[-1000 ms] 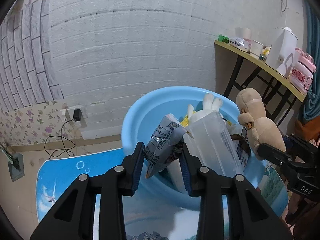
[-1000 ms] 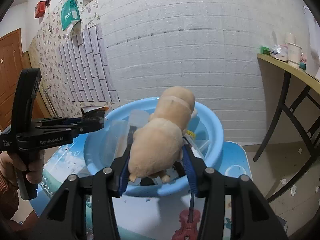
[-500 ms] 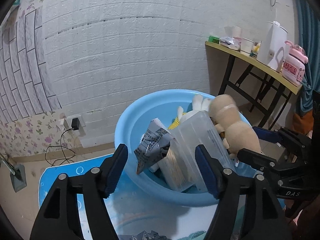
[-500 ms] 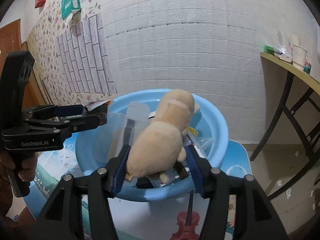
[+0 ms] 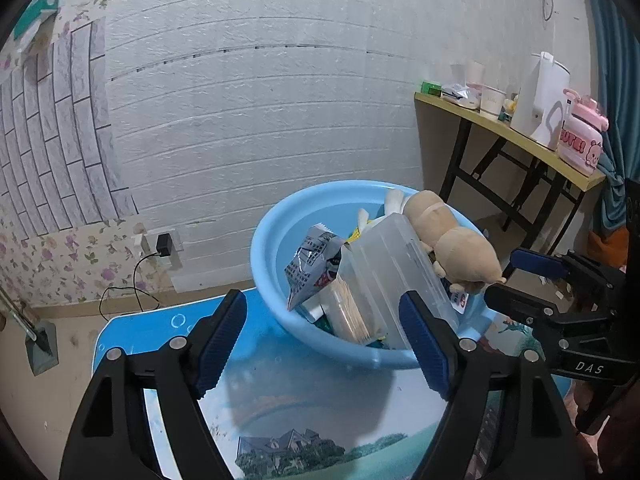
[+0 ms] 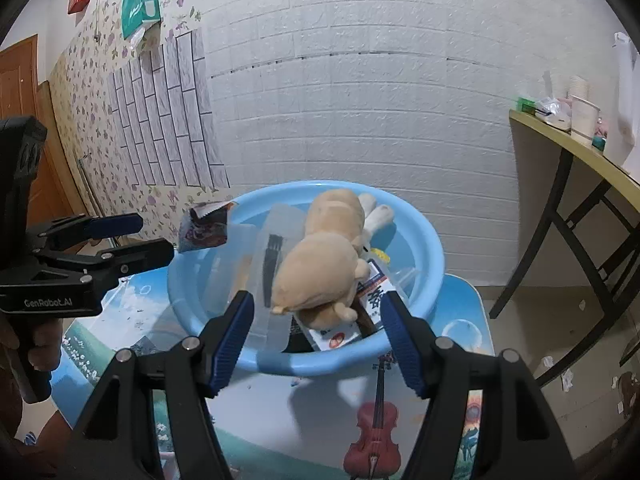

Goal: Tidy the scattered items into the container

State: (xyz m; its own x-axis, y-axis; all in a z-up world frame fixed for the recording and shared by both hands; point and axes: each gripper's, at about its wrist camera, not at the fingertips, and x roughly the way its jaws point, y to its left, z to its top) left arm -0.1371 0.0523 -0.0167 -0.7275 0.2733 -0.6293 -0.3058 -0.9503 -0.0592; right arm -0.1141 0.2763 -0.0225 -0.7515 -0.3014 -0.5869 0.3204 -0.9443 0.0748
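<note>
Tan plush [image 6: 320,264] atop clear box [image 5: 394,276], snack pkt [image 5: 312,264], in blue basin [image 5: 268,252].

Place: a lived-in home room.
Walls: white brick-pattern panels [image 5: 256,92], floral wallpaper [image 6: 80,92] at 9 o'clock.
Furnishings: folding side table [image 5: 516,136] at 2 o'clock with kettle [image 5: 540,96], paper cups [image 5: 491,100].

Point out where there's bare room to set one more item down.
Free: the far inner wall of the blue basin, behind the snack packet, and the printed tabletop between basin and grippers. Crowded: the basin's near side, where clear box and plush toy pile up.
</note>
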